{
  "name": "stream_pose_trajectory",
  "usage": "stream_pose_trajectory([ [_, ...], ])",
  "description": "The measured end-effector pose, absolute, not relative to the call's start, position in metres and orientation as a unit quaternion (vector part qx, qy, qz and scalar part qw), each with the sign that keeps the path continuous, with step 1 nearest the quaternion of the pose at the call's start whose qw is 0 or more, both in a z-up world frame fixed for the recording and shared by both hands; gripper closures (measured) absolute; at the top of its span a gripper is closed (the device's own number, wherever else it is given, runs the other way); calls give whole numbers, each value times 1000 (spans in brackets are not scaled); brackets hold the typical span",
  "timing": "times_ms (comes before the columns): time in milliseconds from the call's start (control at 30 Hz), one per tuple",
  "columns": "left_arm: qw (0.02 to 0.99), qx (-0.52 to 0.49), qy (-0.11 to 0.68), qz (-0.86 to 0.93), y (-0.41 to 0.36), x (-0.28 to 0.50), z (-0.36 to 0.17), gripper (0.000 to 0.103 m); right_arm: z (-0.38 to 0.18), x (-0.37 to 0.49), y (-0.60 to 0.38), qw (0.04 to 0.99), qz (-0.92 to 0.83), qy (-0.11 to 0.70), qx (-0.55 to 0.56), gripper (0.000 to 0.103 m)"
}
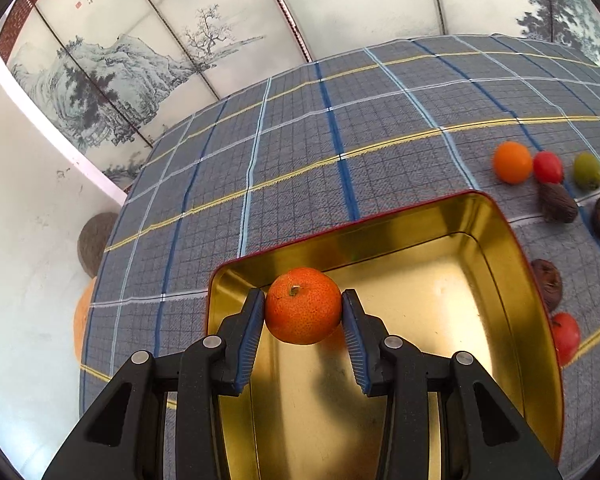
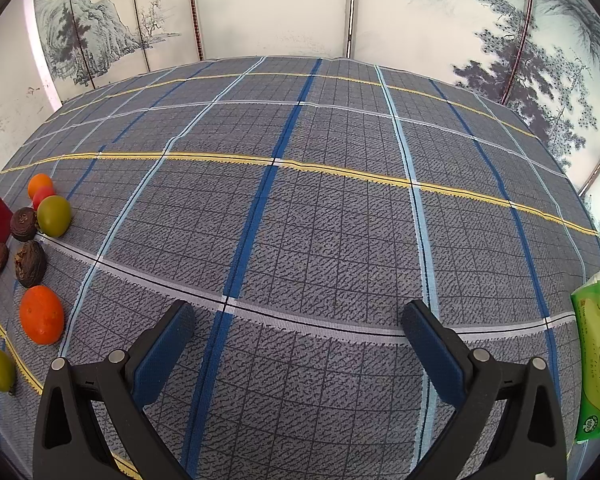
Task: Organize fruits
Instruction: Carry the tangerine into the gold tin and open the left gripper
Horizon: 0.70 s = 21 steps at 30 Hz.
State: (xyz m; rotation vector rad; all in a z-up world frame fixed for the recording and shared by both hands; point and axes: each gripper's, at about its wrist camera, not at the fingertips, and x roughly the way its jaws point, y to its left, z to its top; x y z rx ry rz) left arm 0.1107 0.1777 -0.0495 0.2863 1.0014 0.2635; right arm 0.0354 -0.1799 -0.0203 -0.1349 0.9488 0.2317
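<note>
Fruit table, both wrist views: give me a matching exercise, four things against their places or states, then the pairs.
Things:
1. tangerine
2. gold tin
3. right claw
4. green tissue pack

States:
A. open, over bare cloth
B. gripped by the left claw
C. at the cloth's right edge
D. nothing resting on its floor

Pairs: 1-B, 2-D, 3-A, 4-C

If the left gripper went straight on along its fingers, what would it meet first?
Most likely the gold tin: the left gripper, shut on the mandarin, points down over the tin's near corner, so the fruit would probably touch the floor or far wall first. Depth is unclear.
</note>
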Motion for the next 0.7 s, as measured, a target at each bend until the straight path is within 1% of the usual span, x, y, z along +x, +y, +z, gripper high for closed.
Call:
stream_pose_trajectory([
  [567, 846, 135, 494, 146, 201, 128, -69, 62, -21, 37, -181, 881, 108, 455, -64, 0],
  [700, 852, 129, 484, 154, 204, 124, -66, 61, -21, 37, -181, 881, 108, 456, -64, 0],
])
